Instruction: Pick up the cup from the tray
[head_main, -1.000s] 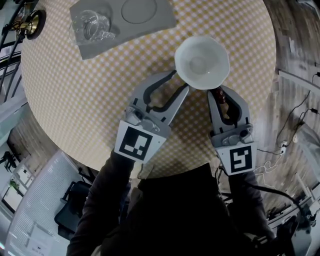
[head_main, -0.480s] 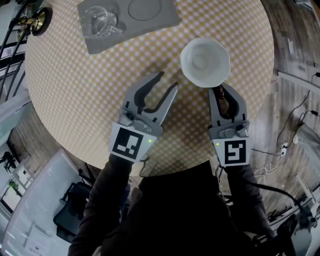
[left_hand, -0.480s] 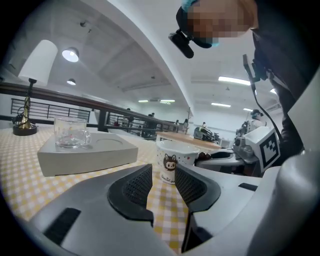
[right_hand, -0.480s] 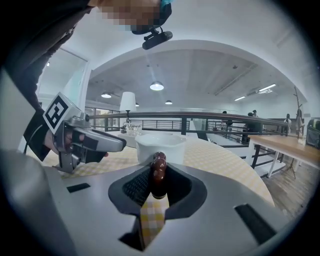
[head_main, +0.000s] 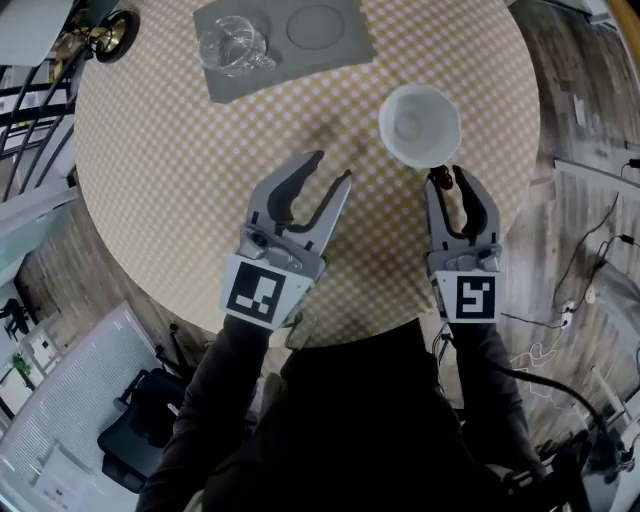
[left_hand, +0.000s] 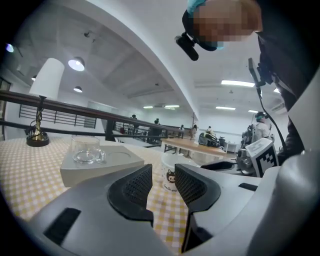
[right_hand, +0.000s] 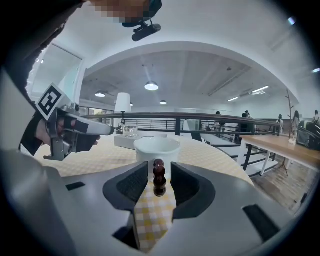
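Head view: round table with a yellow-and-white check cloth, on a wood-plank floor. Flat grey tray at the far edge, clear glass mug on its left part, empty round recess beside the mug. White ceramic cup is off the tray, upright on the cloth, well apart from it, on the right side of the table. Right tongs sit just behind the cup, its dark beaded handle in the gap. Left tongs spread wide above bare cloth, nothing in them. Brass lamp base at the table's far left edge.

Left gripper view: jaws have just opened a bit further, clear gap, empty. Cup shows through the gap, further off, cat print on its side. Tray and glass mug to the left, white-shaded lamp behind them. Dark railing, big open hall with ceiling lights, tables and people far back.

Right gripper view: jaws have just been opening. Handle stands upright between the pads, gap on both sides, not gripped. Cup body just past the tips. Tray beyond, railing and vaulted white ceiling behind.
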